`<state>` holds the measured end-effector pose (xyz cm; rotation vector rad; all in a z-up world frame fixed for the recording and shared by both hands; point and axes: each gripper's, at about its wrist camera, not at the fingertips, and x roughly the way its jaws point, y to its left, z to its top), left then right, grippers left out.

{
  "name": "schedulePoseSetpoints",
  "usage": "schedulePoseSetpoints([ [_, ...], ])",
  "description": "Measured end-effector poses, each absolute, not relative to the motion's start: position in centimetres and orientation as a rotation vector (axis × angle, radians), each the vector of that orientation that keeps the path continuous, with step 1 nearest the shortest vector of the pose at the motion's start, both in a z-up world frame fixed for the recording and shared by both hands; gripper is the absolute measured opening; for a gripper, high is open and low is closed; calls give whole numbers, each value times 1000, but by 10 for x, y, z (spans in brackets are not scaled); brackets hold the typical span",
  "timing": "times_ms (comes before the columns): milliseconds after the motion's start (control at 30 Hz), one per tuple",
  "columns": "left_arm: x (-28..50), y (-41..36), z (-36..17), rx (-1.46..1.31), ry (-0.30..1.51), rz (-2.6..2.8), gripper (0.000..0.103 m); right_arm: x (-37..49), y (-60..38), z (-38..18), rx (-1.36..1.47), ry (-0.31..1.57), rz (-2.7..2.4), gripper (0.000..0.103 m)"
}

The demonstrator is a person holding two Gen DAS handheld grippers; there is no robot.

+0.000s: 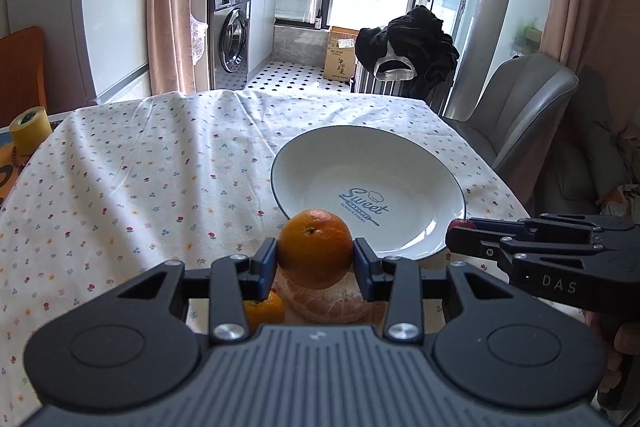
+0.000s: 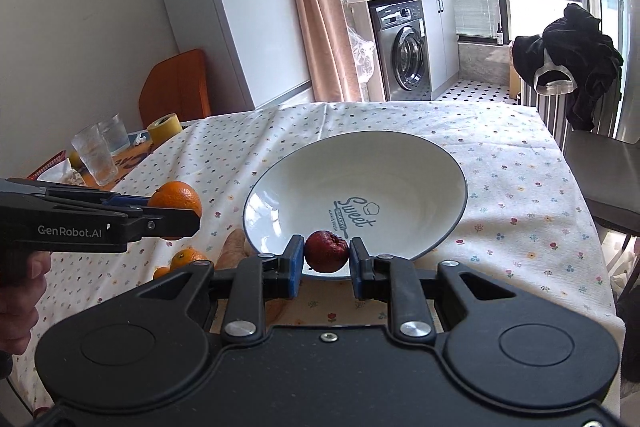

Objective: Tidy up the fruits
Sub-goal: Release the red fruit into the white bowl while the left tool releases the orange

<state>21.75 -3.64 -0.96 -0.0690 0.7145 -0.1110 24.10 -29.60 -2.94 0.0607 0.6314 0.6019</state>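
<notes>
My left gripper [image 1: 315, 257] is shut on an orange [image 1: 315, 247], held above the tablecloth just short of the near rim of a white plate [image 1: 340, 163] printed "Sweet". Below it lie a peeled citrus fruit [image 1: 336, 303] and a small orange [image 1: 266, 311]. My right gripper [image 2: 325, 259] is shut on a dark red fruit [image 2: 326, 251] over the plate's near rim [image 2: 360, 163]. In the right wrist view the left gripper [image 2: 176, 219] with its orange [image 2: 176, 199] hangs left of the plate, over small oranges [image 2: 186, 257]. The right gripper [image 1: 460, 233] enters the left wrist view from the right.
A floral tablecloth [image 1: 160, 167] covers the table. A roll of yellow tape [image 2: 164, 127] and two glasses [image 2: 96, 155] stand at the table's left end. A grey chair [image 1: 520, 107] stands at the right side, with a dark garment [image 1: 416, 43] draped behind it.
</notes>
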Motion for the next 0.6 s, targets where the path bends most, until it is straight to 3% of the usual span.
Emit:
schedulePoseSetpoints([
  [600,273,-61,-31,-42,778,-145,39,272,-286,-51,71,674,525,23],
])
